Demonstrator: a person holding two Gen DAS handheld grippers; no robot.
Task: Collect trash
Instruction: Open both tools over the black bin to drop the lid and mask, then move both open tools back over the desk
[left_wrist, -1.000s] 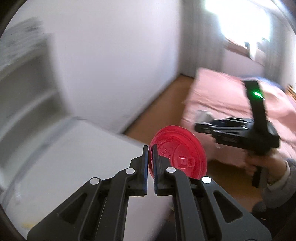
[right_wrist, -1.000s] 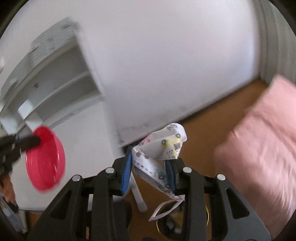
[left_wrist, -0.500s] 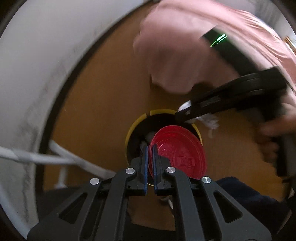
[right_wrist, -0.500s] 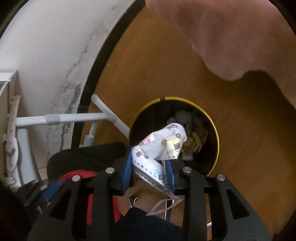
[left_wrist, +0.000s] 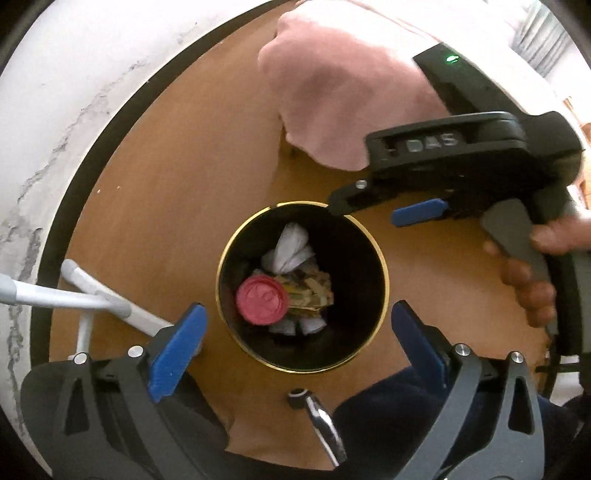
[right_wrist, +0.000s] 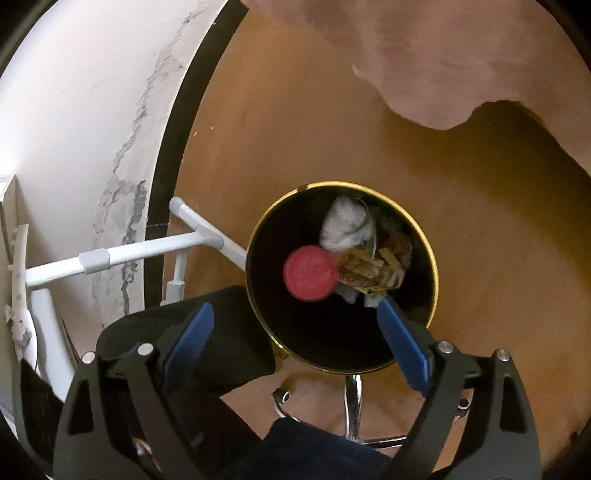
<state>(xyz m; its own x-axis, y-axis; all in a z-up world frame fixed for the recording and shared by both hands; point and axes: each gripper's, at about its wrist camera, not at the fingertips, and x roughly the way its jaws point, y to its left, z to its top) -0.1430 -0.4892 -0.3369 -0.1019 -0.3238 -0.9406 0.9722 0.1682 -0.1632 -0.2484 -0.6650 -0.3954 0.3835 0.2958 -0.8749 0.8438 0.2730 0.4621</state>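
A round black bin with a gold rim (left_wrist: 221, 258) (right_wrist: 255, 236) stands on the wooden floor. Inside lie a red cup lid (left_wrist: 262, 300) (right_wrist: 311, 272), a white face mask (left_wrist: 290, 245) (right_wrist: 345, 223) and yellowish wrappers (left_wrist: 310, 291) (right_wrist: 373, 271). My left gripper (left_wrist: 295, 325) is open and empty, held above the bin, looking down into it. My right gripper (right_wrist: 295, 321) is open and empty above the bin too; it shows in the left wrist view (left_wrist: 417, 206) over the bin's far right rim.
A pink bedspread (left_wrist: 351, 92) (right_wrist: 443, 55) hangs over the floor beyond the bin. White furniture legs (left_wrist: 92, 299) (right_wrist: 147, 254) and a white wall with a black skirting lie to the left. A chrome chair base (right_wrist: 351, 402) stands below the bin.
Both grippers swung from the white table down over the bin, then opened. The red lid and the face mask dropped into the bin.
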